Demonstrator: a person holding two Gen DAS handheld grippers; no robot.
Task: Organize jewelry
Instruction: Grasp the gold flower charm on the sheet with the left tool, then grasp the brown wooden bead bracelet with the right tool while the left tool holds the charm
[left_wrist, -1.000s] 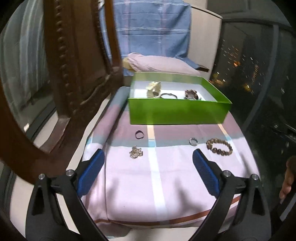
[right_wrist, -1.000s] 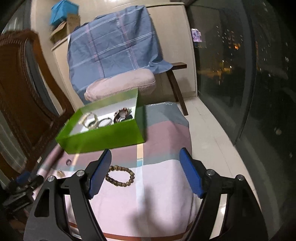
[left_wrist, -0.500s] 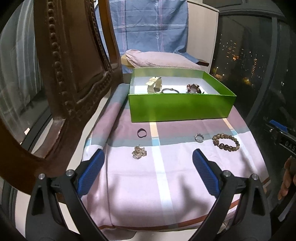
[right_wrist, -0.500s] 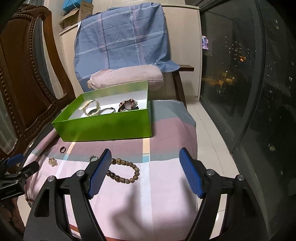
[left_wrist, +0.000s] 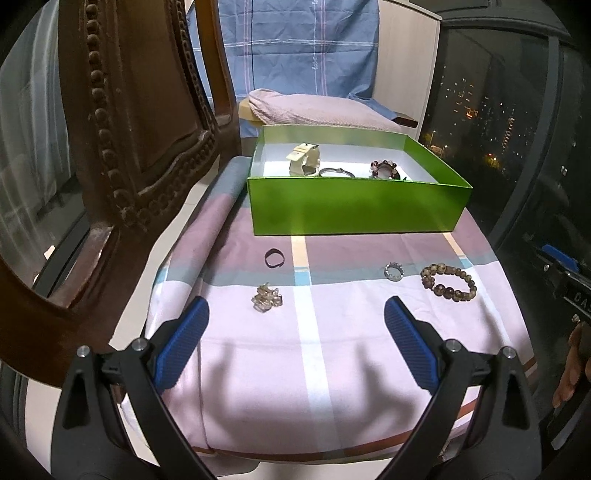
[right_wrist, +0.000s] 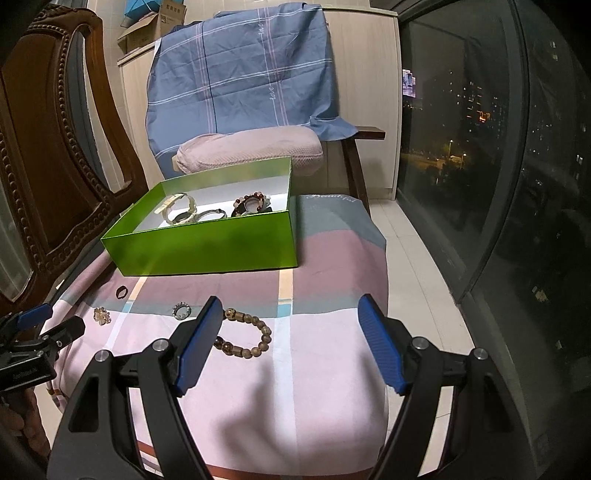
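Observation:
A green box (left_wrist: 351, 206) (right_wrist: 207, 247) sits at the far end of the cloth-covered table and holds a white watch (left_wrist: 304, 160), a thin bangle (left_wrist: 334, 171) and a dark bead bracelet (left_wrist: 384, 170). On the cloth lie a dark ring (left_wrist: 274, 257), a crystal cluster (left_wrist: 266, 297), a silver ring (left_wrist: 394, 271) and a brown bead bracelet (left_wrist: 447, 282) (right_wrist: 247, 338). My left gripper (left_wrist: 295, 339) is open and empty above the near cloth. My right gripper (right_wrist: 290, 341) is open and empty, its left finger over the bead bracelet's edge.
A carved wooden chair back (left_wrist: 140, 122) stands close on the left. A chair with a pink cushion (right_wrist: 251, 151) and a blue plaid cloth (right_wrist: 240, 77) is behind the box. A dark window (right_wrist: 480, 147) runs along the right. The table's near edge (left_wrist: 314, 452) is below my fingers.
Both grippers have come closer to the table and steadied. The right gripper has swung left, so the bead bracelet now lies by its left finger. Both stay open.

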